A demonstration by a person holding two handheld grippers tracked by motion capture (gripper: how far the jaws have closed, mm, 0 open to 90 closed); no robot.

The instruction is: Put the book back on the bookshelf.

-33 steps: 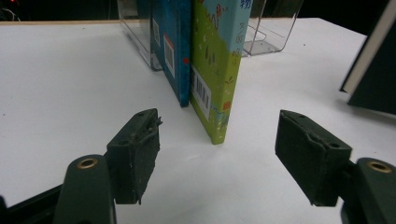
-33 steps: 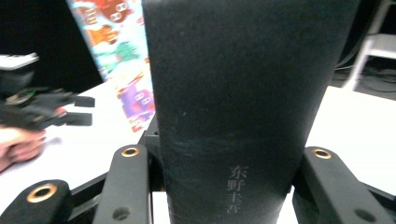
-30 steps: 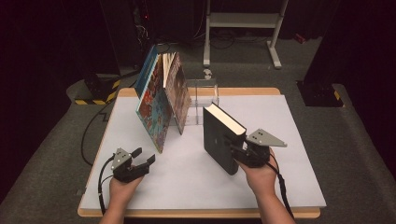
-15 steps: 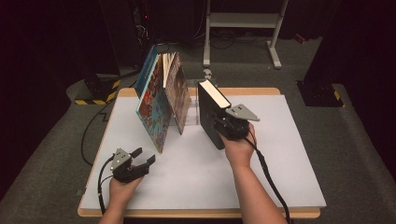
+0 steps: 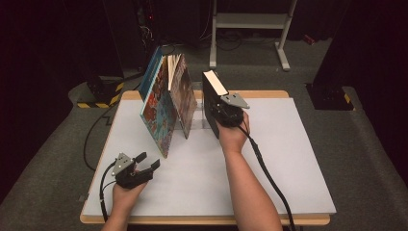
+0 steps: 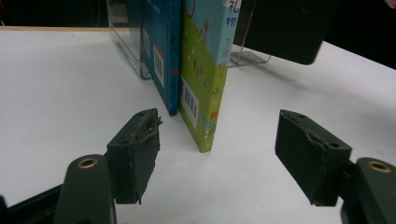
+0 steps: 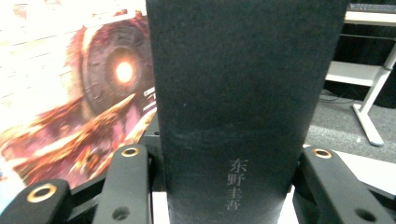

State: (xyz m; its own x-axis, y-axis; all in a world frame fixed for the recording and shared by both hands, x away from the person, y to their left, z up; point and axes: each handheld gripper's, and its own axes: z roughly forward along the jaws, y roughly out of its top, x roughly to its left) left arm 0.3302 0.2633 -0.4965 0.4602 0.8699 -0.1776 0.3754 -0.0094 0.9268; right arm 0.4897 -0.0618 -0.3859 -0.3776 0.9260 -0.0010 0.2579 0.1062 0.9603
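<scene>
From above, the right gripper clamps a thick black hardcover book upright beside leaning colourful picture books on the white table. The left gripper sits spread, empty. The right gripper view shows the black spine between its jaws.

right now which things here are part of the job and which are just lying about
In the job:
black book
right hand-held gripper, shut on it
leaning books
clear stand

Lying about:
left hand-held gripper, open
white frame
striped block
</scene>
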